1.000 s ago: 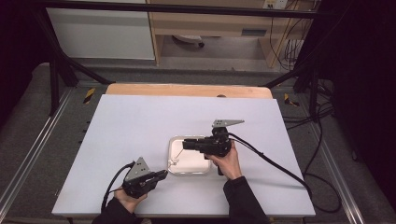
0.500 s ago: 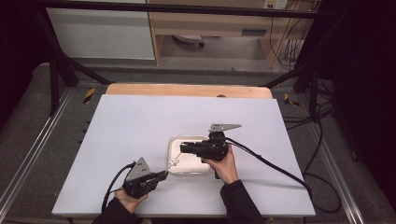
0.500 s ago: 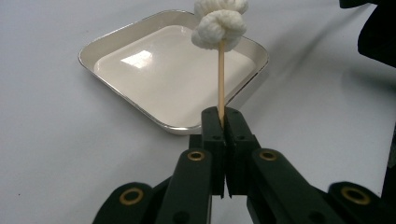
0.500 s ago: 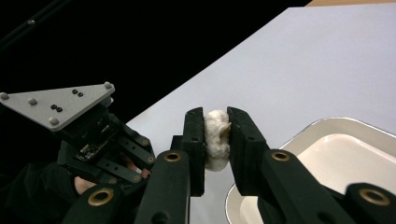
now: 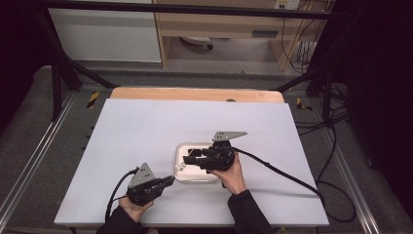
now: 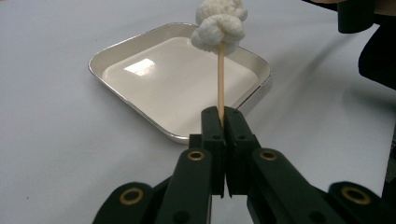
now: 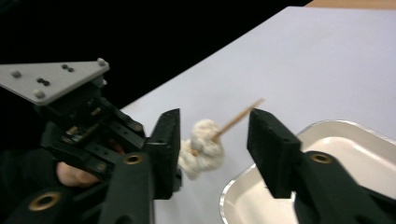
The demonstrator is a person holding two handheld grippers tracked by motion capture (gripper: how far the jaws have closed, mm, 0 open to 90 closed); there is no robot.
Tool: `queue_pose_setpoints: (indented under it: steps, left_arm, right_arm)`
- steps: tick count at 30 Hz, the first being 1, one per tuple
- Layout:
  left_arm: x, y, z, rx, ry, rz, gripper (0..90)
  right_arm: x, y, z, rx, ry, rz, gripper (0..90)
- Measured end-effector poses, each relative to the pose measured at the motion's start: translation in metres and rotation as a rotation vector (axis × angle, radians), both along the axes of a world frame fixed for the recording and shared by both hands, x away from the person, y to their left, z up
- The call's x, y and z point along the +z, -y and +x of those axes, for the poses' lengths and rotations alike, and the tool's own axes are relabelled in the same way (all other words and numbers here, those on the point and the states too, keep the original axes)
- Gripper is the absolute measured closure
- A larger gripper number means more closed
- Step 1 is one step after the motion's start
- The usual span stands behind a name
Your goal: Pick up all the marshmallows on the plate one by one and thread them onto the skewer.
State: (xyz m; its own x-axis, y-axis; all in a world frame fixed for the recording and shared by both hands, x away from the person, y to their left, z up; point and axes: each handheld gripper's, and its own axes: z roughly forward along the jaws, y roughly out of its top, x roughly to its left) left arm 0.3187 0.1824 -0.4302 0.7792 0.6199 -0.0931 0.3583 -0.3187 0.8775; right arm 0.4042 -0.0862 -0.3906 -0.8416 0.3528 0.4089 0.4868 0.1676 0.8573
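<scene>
My left gripper is shut on the lower end of a thin wooden skewer. A white knobbly lump is stuck near the skewer's far end, above the near rim of a shallow white tray. In the high view the left gripper sits at the tray's left front corner. My right gripper lies over the tray and points left. Its jaws have just been opening. In the right gripper view they stand apart on either side of the lump, and the skewer's tip pokes out past it.
The tray rests on a white table top with a wooden strip along its far edge. A black cable trails right from the right gripper. Metal rails and dark frame posts flank the table.
The right hand has drifted a little left and toward the front over the tray, nearer the skewer's tip. The left hand has stayed put.
</scene>
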Motion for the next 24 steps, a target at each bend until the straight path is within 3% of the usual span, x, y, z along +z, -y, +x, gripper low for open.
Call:
queue_pose_setpoints:
  steps: [9,12,20,24]
  left_arm:
    - [-0.003,-0.001,0.003,-0.005,-0.021,-0.006,88.2]
    - [-0.003,-0.003,0.002,0.02,-0.037,0.013,88.1]
    - [-0.003,-0.003,0.003,0.019,-0.048,0.01,88.1]
    - [-0.003,-0.003,0.003,0.019,-0.051,0.006,88.0]
  right_arm:
    - [-0.002,0.013,-0.002,-0.065,0.058,-0.115,21.6]
    - [-0.007,0.02,-0.003,-0.097,0.081,-0.17,12.1]
    - [-0.02,0.045,-0.007,-0.146,0.096,-0.261,4.4]
    - [-0.026,0.058,-0.009,-0.165,0.082,-0.301,1.4]
